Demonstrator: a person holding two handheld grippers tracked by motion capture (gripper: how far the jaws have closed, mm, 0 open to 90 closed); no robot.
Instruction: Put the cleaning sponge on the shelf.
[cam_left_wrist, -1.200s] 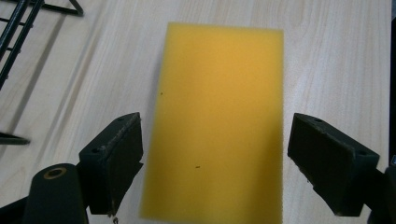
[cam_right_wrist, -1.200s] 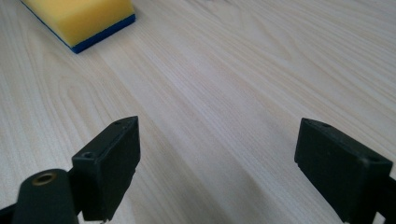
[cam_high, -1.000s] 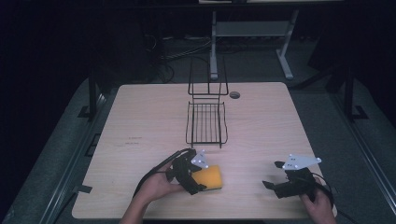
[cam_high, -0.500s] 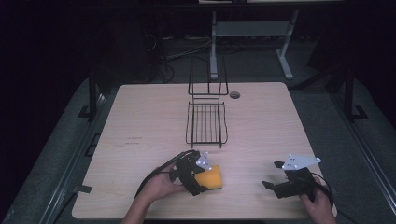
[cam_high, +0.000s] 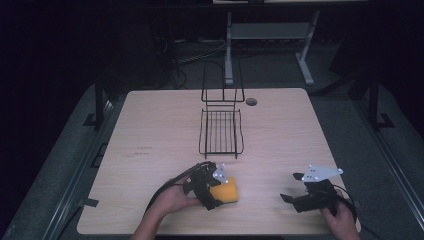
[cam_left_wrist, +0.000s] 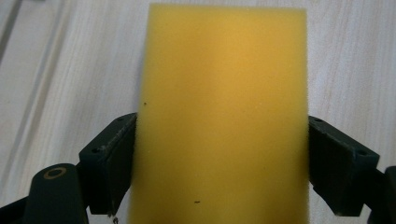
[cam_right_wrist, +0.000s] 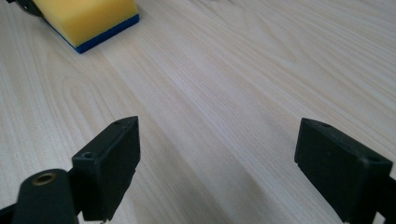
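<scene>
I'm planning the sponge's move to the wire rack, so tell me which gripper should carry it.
Left. The left gripper already has both jaws against the sides of the yellow sponge. The right gripper is open over bare table, apart from the sponge and farther from the wire rack.

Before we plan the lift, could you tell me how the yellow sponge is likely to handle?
The sponge looks like porous foam, so probably light and squashy. The left gripper jaws touch both its sides. Its flat blue base suggests it won't roll.

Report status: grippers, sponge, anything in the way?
Left gripper shut on sponge, low over the table. Right gripper open, empty. Wire rack ahead, path clear.
</scene>
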